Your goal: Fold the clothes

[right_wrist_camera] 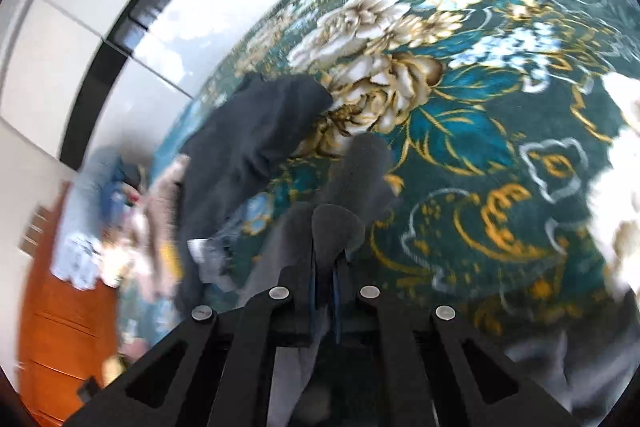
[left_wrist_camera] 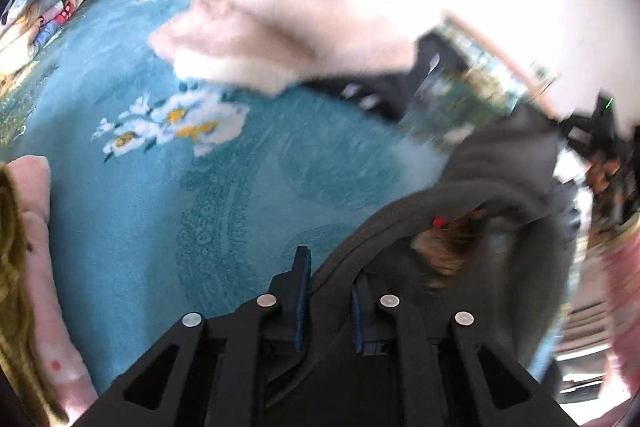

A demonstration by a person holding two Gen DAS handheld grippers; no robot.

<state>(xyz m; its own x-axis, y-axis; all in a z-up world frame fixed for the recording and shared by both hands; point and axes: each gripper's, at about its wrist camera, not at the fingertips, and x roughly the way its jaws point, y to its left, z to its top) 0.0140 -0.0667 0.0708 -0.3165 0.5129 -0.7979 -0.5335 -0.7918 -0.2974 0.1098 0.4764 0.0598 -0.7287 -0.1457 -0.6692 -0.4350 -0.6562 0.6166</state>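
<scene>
Hoodie (left_wrist_camera: 500, 195), dark grey, hangs above a teal floral blanket (left_wrist_camera: 200, 187), gripped by both tongs. Left gripper (left_wrist_camera: 330, 291) stands partly parted, with a seam of the cloth running between its fingers; whether it pinches firmly cannot be told. Right gripper (right_wrist_camera: 326, 267) is nearly closed on a grey fold, the rest of the garment trailing left over the blanket. Motion blur is heavy. Judging from this, the step is spreading the garment: keep both holds level, draw it taut, then lower it flat.

Open teal bedspread (left_wrist_camera: 168, 195) centrally; pink garment (left_wrist_camera: 256, 23) beyond, folded stack (left_wrist_camera: 36, 267) at left.
</scene>
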